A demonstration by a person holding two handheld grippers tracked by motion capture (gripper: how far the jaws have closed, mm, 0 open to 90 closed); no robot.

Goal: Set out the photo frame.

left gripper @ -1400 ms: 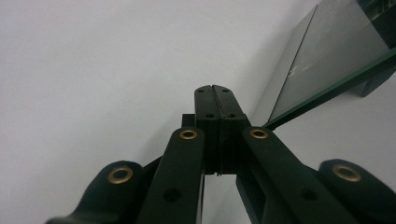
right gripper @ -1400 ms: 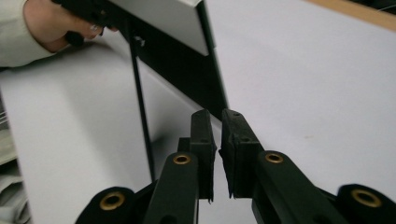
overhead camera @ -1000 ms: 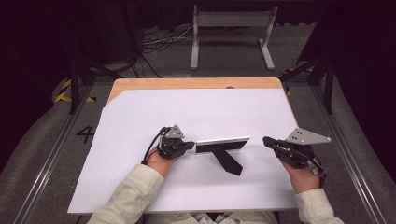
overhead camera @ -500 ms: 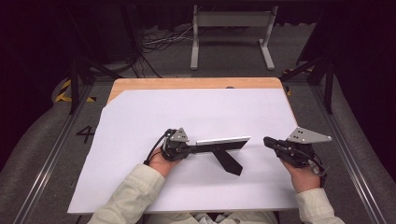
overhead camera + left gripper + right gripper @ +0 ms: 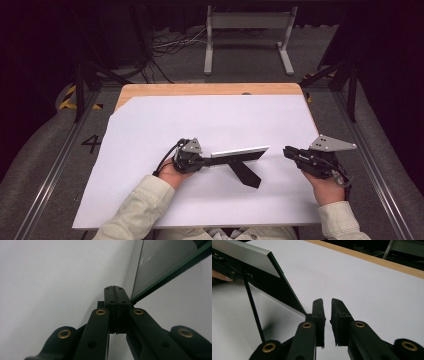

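Observation:
A picture frame (image 5: 239,152) with a silver edge stands upright on the white sheet (image 5: 210,120), propped by its black back leg (image 5: 246,172). My left gripper (image 5: 202,159) sits at the frame's left end. In the left gripper view its jaws (image 5: 114,293) are pressed flat together with nothing between them, and the frame's glass (image 5: 160,262) rises just to their right. My right gripper (image 5: 287,151) points at the frame's right end from a short way off. Its jaws (image 5: 327,305) have just been opening and stand slightly apart and empty, beside the frame's lower corner (image 5: 297,305).
The white sheet covers most of a wooden table (image 5: 200,89), whose far edge shows bare. Beyond the table a grey metal stand (image 5: 247,30) and cables lie on the floor. Rails run along both sides of the table.

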